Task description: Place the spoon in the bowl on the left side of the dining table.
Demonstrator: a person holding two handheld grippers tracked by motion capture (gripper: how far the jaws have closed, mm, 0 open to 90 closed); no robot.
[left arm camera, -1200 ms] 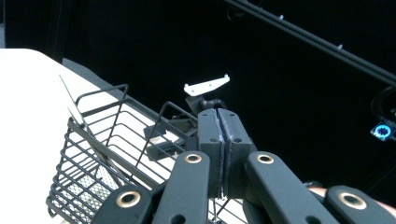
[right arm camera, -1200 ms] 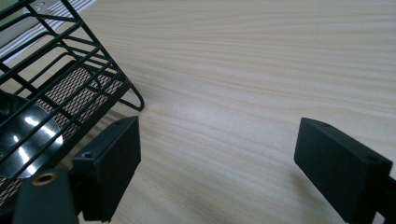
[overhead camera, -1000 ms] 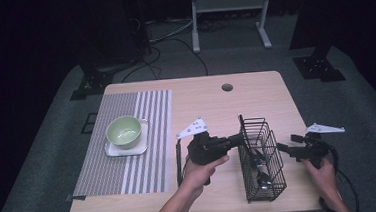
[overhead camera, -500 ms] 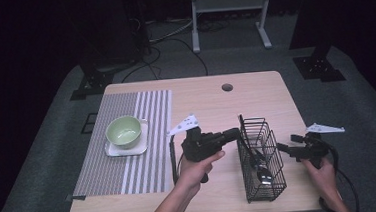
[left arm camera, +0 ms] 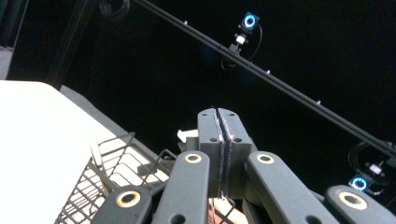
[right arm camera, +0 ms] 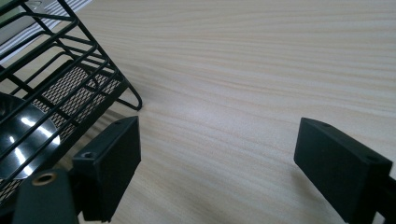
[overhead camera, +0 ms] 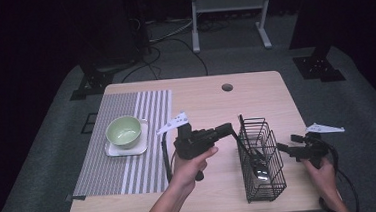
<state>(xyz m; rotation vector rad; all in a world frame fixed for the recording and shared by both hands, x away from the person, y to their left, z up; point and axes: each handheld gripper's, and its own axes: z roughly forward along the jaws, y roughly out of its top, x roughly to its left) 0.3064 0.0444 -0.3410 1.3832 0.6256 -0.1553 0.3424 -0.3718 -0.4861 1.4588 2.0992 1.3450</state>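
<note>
High view has my left gripper nearest the middle of the table, its 2 jaws pressed flat together with nothing between them, tips just beside the near rim of the wire basket. Left gripper view confirms it: my pads meet along 1 seam and point upward over the basket's top wires. With the tips this close to the rim, I judge a careless swing could hook a wire and drag or tip the basket, which looks light and stands on thin feet. My right gripper rests just right of the basket, jaws spread wide and empty; right gripper view shows bare wood between my pads and the basket's foot close by. A dark shiny utensil lies inside; if I go in closed I could only nudge it, and I cannot tell its exact shape. Farther left, the green bowl sits on a white plate on the striped mat, well apart.
</note>
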